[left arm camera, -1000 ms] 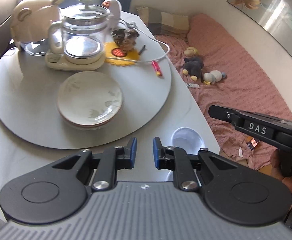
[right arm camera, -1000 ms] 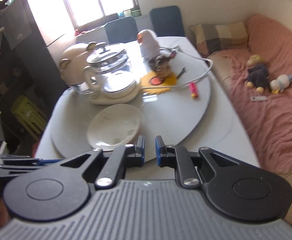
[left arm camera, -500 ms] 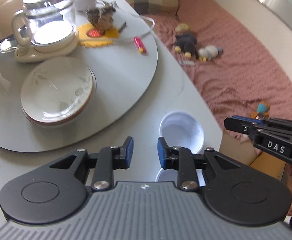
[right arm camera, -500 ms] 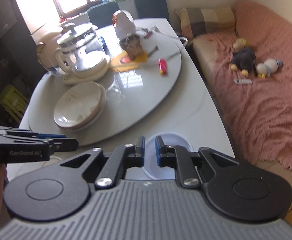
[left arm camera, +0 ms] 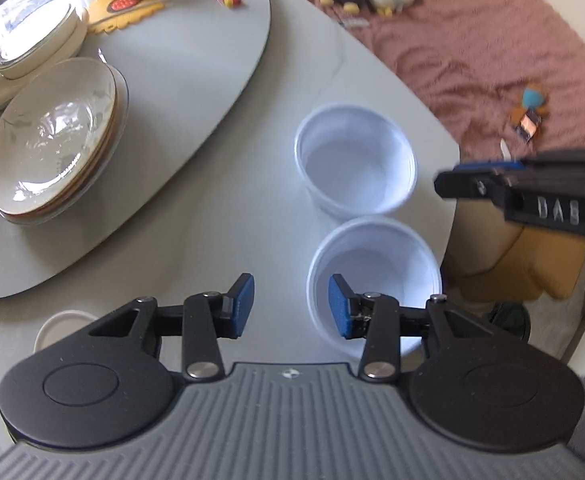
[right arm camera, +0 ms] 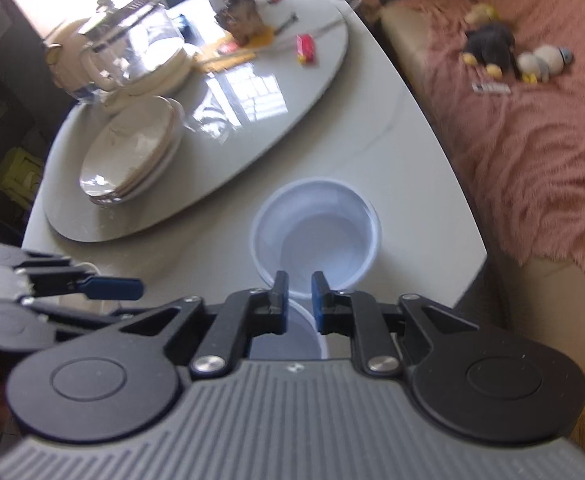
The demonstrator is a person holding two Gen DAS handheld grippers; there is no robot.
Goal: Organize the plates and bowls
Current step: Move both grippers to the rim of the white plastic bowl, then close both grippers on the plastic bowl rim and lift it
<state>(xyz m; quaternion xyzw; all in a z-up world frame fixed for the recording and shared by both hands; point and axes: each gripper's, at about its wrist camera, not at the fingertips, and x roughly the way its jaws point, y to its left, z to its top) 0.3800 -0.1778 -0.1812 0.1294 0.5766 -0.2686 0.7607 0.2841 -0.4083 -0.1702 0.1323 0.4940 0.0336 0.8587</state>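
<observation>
Bowls (left arm camera: 355, 164) (left arm camera: 374, 276), both white, sit side by side at the tabletop (left arm camera: 220, 208) edge, near stacked plates (left arm camera: 52, 140). Left tool (left arm camera: 290, 306) gapes wide over the nearer bowl; right tool (right arm camera: 299, 300) hovers, fingers narrowly apart, gripping nothing.

The near bowl (right arm camera: 292, 334) is largely hidden behind the right tool (right arm camera: 297, 300) in the right wrist view. The kettle (left arm camera: 20, 20) is cut off by the frame's top edge. The plush toys (right arm camera: 492, 50) on the bed are blurred.
</observation>
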